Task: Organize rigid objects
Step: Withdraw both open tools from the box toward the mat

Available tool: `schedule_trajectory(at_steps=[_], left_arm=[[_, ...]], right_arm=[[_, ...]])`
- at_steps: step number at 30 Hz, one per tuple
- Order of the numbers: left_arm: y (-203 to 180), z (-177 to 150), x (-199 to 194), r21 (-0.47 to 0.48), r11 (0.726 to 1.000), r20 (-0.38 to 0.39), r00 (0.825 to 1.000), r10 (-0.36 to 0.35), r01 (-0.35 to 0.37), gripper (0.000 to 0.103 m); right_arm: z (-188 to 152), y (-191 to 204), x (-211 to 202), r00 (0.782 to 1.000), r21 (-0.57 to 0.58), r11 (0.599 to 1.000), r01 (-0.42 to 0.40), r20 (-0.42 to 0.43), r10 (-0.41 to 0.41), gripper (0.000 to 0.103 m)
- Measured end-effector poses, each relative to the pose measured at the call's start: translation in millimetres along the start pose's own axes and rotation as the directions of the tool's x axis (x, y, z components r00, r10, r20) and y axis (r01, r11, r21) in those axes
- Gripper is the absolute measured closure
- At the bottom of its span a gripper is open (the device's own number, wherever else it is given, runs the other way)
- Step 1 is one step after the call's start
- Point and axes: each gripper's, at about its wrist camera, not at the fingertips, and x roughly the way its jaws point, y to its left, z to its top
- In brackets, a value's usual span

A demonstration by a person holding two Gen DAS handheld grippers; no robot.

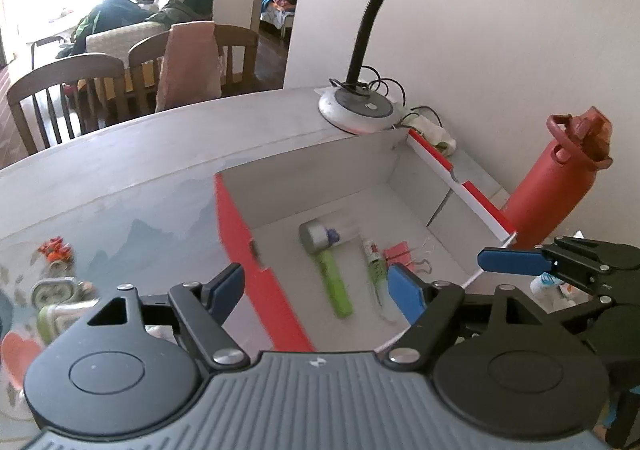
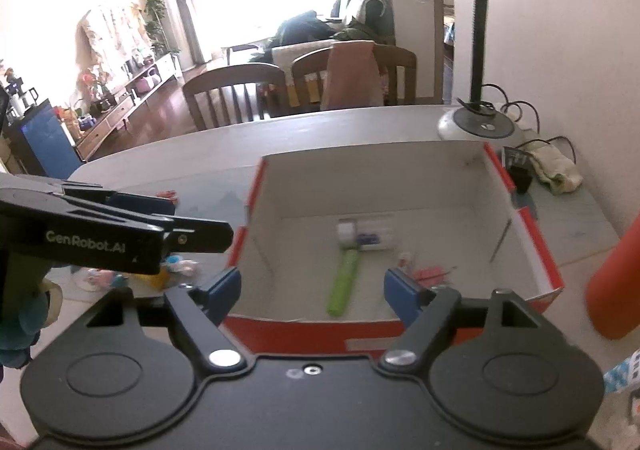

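Observation:
An open box [image 1: 240, 230], red outside and white inside, stands on the table. On its floor lie a toy hammer [image 1: 326, 266] with a green handle and grey head, a small tube [image 1: 374, 266] and a red clip [image 1: 400, 252]. My left gripper [image 1: 316, 290] hovers over the box's near left corner, open with nothing between its blue pads. My right gripper [image 2: 314, 290] hangs above the box's [image 2: 304, 334] near wall, open and empty, with the hammer [image 2: 344, 274] ahead of it. Each gripper shows in the other's view, a blue pad [image 1: 514, 262] to the right and a black finger [image 2: 200, 236] to the left.
A desk lamp [image 1: 356, 105] stands behind the box with cables and a cloth [image 2: 556, 169] beside it. A red bottle [image 1: 556, 189] is at the box's right. Small toys [image 1: 56, 250] and trinkets lie on the table left of the box. Wooden chairs [image 1: 64, 89] line the far edge.

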Motion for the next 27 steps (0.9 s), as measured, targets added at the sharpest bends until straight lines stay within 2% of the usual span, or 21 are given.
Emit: schedule_trajectory(at_steps=[11,16,23,27], left_arm=[[55.6,-40.0,-59.2,-0.041,0.999,0.047,0.999,0.019,-0.017,0.016],[85.6,-58.4,-81.2,-0.054,0.998,0.074,0.997,0.032,-0.028,0.0],[134.3,-81.8,-105.3,-0.078,0.994,0.103,0.992,0.078,-0.07,0.0],[170.0,-90.7,-110.1,-0.125,0.988,0.065,0.993,0.101,-0.092,0.0]], right_arm=[[-10.0,66.5,-3.0,0.997,-0.031,0.998,-0.052,0.05,0.054,0.01],[-12.5,95.9,5.8,0.997,-0.036,0.997,-0.065,0.04,0.067,0.01],[-16.8,134.0,21.3,0.997,-0.056,0.995,-0.08,0.016,0.081,0.01],[-20.6,160.8,30.5,0.993,-0.103,0.988,-0.115,-0.011,0.114,0.01]])
